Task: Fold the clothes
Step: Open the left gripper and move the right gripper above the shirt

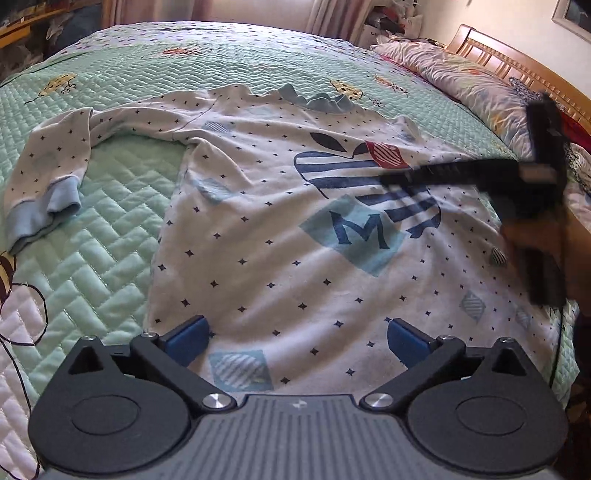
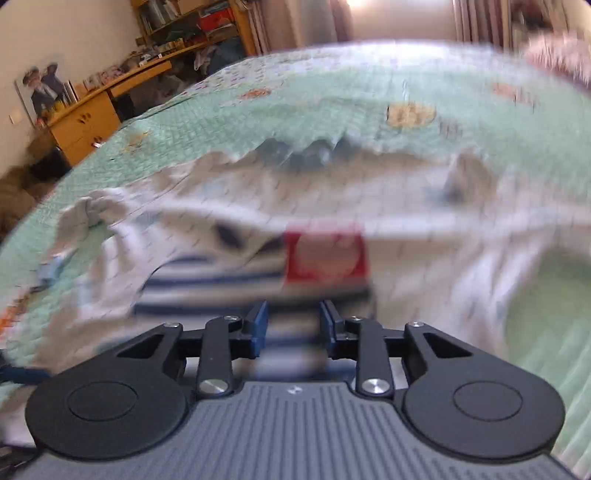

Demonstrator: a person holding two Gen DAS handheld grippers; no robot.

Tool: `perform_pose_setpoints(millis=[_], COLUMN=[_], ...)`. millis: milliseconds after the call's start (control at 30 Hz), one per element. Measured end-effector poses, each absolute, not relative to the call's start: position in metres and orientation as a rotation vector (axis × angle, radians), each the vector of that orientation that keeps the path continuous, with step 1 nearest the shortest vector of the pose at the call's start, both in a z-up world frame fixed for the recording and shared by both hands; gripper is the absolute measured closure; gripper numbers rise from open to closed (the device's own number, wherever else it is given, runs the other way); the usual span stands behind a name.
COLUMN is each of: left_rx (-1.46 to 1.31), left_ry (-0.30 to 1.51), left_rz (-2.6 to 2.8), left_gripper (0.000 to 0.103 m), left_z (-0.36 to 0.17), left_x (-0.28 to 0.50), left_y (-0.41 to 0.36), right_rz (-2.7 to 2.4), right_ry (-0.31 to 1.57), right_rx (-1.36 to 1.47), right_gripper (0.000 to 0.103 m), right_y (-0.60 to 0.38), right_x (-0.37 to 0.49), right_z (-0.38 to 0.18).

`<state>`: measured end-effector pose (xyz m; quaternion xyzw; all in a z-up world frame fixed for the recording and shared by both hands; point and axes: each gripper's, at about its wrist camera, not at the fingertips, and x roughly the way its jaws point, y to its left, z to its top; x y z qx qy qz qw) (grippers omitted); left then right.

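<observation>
A white sweatshirt (image 1: 280, 229) with small dark stars, a blue collar (image 1: 321, 101) and a striped print with an "M" lies flat, front up, on the bed. Its left sleeve (image 1: 55, 166) bends down to a blue cuff. My left gripper (image 1: 297, 343) is open over the hem, its blue pads wide apart with nothing between them. My right gripper (image 1: 388, 180), held by a hand (image 1: 517, 236), reaches in from the right over the print and is blurred. In the right wrist view the right gripper (image 2: 293, 325) has its pads partly apart above the blurred sweatshirt (image 2: 406, 206).
A green quilted bedspread (image 1: 122, 206) covers the bed. Pillows (image 1: 461, 77) lie against a wooden headboard (image 1: 517, 66) at the right. Beyond the bedspread (image 2: 332, 92), a wooden desk (image 2: 92, 114) and bookshelf (image 2: 192, 22) stand by the wall.
</observation>
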<state>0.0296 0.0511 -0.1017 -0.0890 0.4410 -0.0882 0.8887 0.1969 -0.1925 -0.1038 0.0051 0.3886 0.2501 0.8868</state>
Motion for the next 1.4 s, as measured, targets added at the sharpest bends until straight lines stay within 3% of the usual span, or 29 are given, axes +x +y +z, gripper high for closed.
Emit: perform_pose_setpoints(millis=[133, 233, 367, 633, 667, 733, 767, 933, 1000, 1033, 1233, 1267, 1300, 1400], left_rx=[-0.220, -0.255, -0.235, -0.256, -0.266, -0.275, -0.274, -0.273, -0.275, -0.276, -0.241, -0.226, -0.215, -0.191], left_ry=[0.922, 0.933, 0.952, 0.965, 0.964, 0.963, 0.963, 0.956, 0.952, 0.951, 0.947, 0.949, 0.950, 0.951], left_rz=[-0.200, -0.202, -0.208, -0.220, -0.223, -0.221, -0.218, -0.205, -0.201, -0.199, -0.186, -0.184, -0.183, -0.185], left_gripper=[0.001, 0.001, 0.001, 0.001, 0.001, 0.001, 0.001, 0.001, 0.001, 0.001, 0.001, 0.001, 0.001, 0.001], left_z=[-0.101, -0.101, -0.100, -0.100, -0.100, -0.100, -0.100, -0.100, -0.100, -0.100, -0.100, -0.100, -0.100, -0.101], left_x=[0.029, 0.033, 0.036, 0.041, 0.042, 0.042, 0.043, 0.042, 0.041, 0.041, 0.040, 0.041, 0.041, 0.040], left_y=[0.058, 0.061, 0.059, 0.063, 0.065, 0.065, 0.064, 0.062, 0.062, 0.062, 0.056, 0.054, 0.053, 0.050], right_rz=[0.523, 0.525, 0.529, 0.767, 0.811, 0.773, 0.767, 0.698, 0.712, 0.718, 0.821, 0.838, 0.855, 0.734], right_ry=[0.824, 0.837, 0.812, 0.851, 0.886, 0.957, 0.934, 0.851, 0.824, 0.811, 0.912, 0.929, 0.946, 0.841], right_rx=[0.022, 0.032, -0.045, 0.148, 0.160, 0.085, 0.080, 0.129, 0.163, 0.180, 0.036, 0.011, -0.014, 0.065], right_gripper=[0.066, 0.056, 0.058, 0.057, 0.062, 0.093, 0.103, 0.103, 0.094, 0.094, 0.090, 0.093, 0.103, 0.103], right_y=[-0.186, -0.180, -0.169, -0.175, -0.174, -0.162, -0.159, -0.147, -0.150, -0.152, -0.112, -0.105, -0.098, -0.085], right_x=[0.215, 0.228, 0.260, 0.275, 0.281, 0.299, 0.309, 0.339, 0.331, 0.327, 0.312, 0.310, 0.307, 0.342], right_z=[-0.099, -0.096, -0.109, -0.083, -0.087, -0.107, -0.113, -0.114, -0.106, -0.101, -0.110, -0.111, -0.113, -0.119])
